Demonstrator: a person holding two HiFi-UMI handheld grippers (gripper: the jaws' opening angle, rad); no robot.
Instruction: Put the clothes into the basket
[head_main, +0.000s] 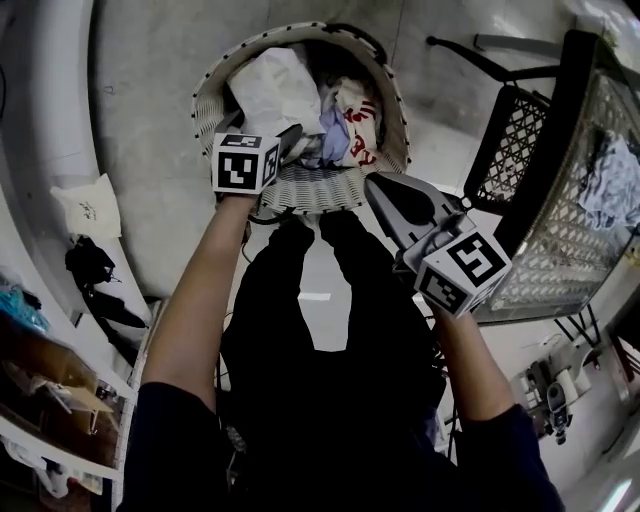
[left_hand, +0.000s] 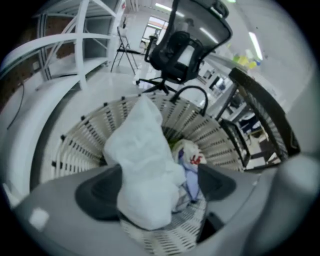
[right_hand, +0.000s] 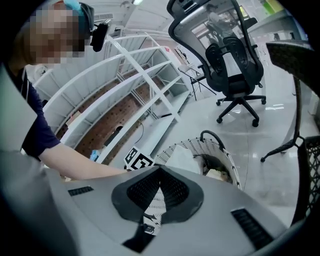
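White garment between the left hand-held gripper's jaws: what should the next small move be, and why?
Probably lift the left hand-held gripper up and clear of the basket. Its jaws stand wide apart and do not clamp the white garment. The garment lies loose in the basket beside the other clothes, so there seems to be nothing left to hold.
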